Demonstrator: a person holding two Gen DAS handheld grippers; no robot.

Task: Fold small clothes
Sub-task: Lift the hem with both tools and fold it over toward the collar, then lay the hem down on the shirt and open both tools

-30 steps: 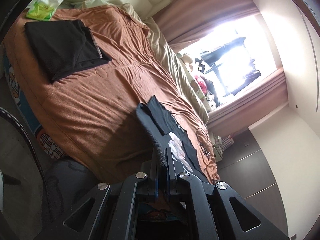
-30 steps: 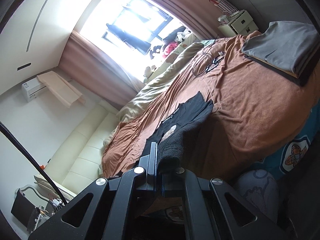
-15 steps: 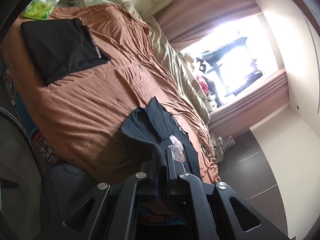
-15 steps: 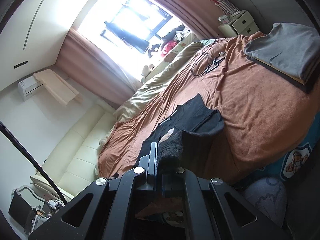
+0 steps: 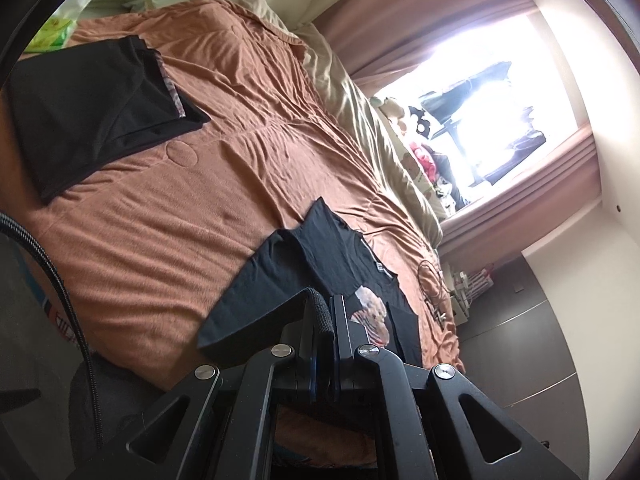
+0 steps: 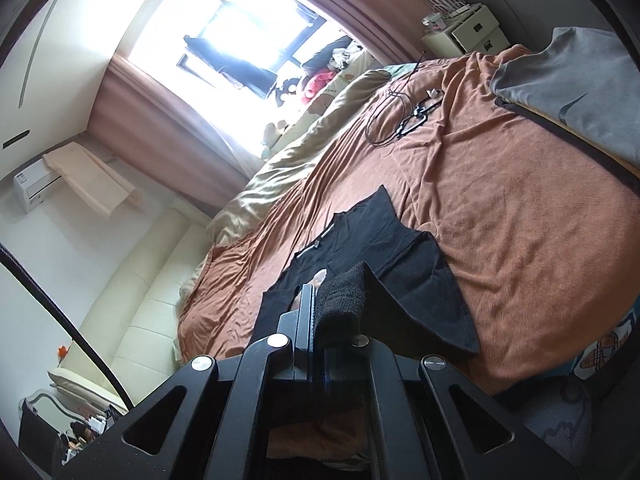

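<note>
A black T-shirt (image 5: 320,264) with a pale print lies near the foot of the bed's rust-brown blanket (image 5: 208,184). The left gripper (image 5: 325,314) and the right gripper (image 6: 320,304) are each clamped tight on a bottom corner of it, the hem raised off the blanket. The step in hand looks like the lengthwise fold, hem toward collar. Next, both corners need carrying level and together over the print, then laying down squarely before release.

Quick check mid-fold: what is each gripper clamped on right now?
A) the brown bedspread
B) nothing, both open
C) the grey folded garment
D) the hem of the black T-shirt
D: the left gripper and right gripper each pinch an edge of the black T-shirt, lifting it off the bedspread.
</note>
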